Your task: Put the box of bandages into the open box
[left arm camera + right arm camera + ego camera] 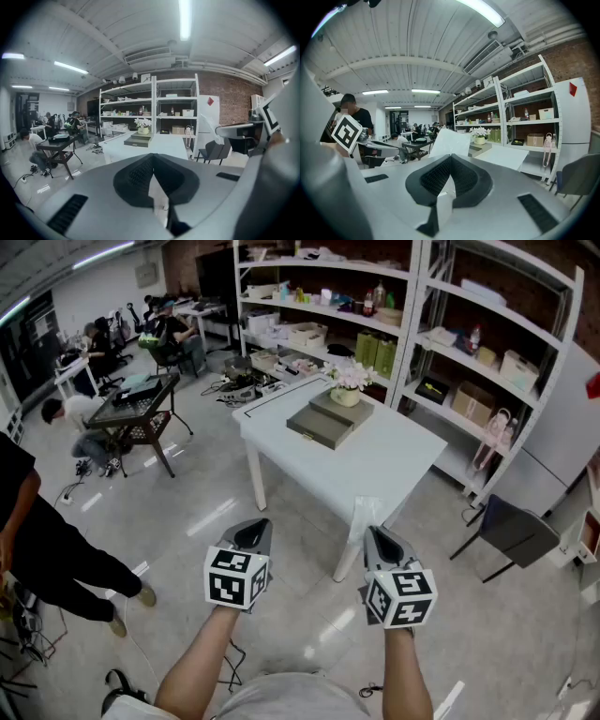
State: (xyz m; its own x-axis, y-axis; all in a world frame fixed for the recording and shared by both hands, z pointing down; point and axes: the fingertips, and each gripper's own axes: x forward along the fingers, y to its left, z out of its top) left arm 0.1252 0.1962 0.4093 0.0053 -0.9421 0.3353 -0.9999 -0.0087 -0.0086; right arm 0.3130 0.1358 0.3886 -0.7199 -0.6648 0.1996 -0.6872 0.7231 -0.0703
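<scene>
Holding both tools out over the shiny grey floor, the person has the left gripper and the right gripper side by side and a little apart. Each one has its cube with black and white squares close to the hand.

In the left gripper view, the left gripper has its two black jaws pressed together at the tips, with nothing between them. In the right gripper view, the right gripper is the same: jaws closed tight and pinching nothing.

Just past the grippers stands a white square table. At its far end lies a wide flat grey-green box, and a smaller flat grey box sits on top of it. The smaller one may be the box of bandages, but it is too far away to be sure. A little pot of white flowers stands on the smaller box at its far side.

Tall white metal shelves full of boxes and bottles stand behind the table. A dark chair is to the right of the table. To the left (well away from the table) a person in black clothes stands, and farther off there is a small black folding table.
</scene>
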